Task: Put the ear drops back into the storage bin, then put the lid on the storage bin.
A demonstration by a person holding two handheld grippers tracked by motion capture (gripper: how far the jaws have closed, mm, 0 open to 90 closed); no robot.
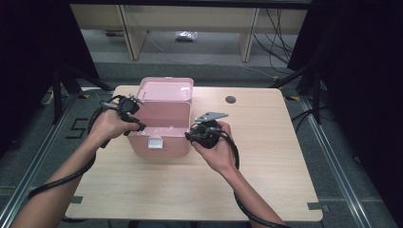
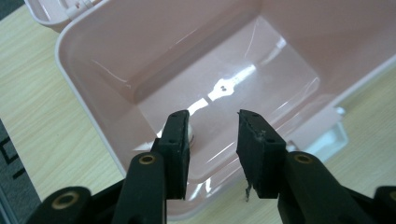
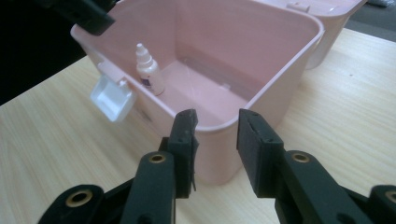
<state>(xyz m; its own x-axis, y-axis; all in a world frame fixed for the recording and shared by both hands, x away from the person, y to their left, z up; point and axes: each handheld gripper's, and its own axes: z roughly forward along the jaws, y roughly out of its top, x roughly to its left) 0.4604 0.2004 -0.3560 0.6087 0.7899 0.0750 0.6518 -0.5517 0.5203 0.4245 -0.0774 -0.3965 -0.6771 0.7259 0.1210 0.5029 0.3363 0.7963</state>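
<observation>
Pink box (image 1: 161, 128) sits open on the tabletop (image 1: 266, 156), toward its far left, lid (image 1: 166, 89) tipped back behind it, white latch (image 1: 154, 143) hanging on the near wall. Inside I see a small white dropper bottle (image 3: 149, 70) upright against the latch-side wall. My left gripper (image 2: 212, 140) hangs over the box's left rim, fingers (image 2: 175, 144) apart, nothing between them, pointing down into the box. My right gripper (image 3: 217, 140) is just beside the box's right corner, fingers (image 3: 257, 149) apart, holding nothing.
</observation>
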